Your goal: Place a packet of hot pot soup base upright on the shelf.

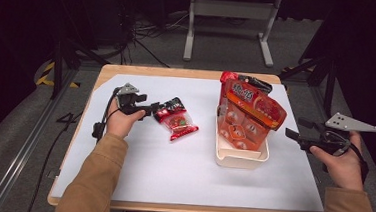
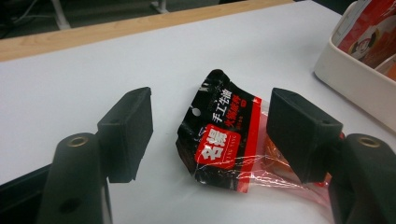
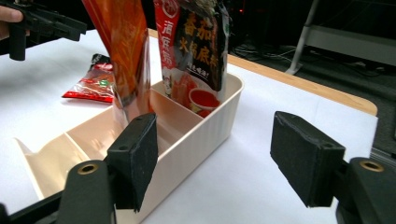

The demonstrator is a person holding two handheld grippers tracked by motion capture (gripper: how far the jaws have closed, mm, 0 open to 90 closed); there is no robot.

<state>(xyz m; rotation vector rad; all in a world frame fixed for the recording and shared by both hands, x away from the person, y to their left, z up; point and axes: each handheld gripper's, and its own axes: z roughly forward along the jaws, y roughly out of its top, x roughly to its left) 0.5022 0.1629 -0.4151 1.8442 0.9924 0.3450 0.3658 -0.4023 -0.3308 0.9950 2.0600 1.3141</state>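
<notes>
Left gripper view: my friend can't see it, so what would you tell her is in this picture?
A small black-and-red clear plastic snack packet lies flat on the white table sheet, between the left gripper's two open black jaws, which do not touch it. A cream plastic bin holding red packets stands at the right edge.

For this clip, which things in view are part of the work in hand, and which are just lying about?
In the job:
- small snack packet, between the open left hand-held gripper
- cream divided bin
- two red packets standing in it
- right hand-held gripper, open beside the bin

Lying about:
- white table cover
- grey stand on the floor behind
</notes>
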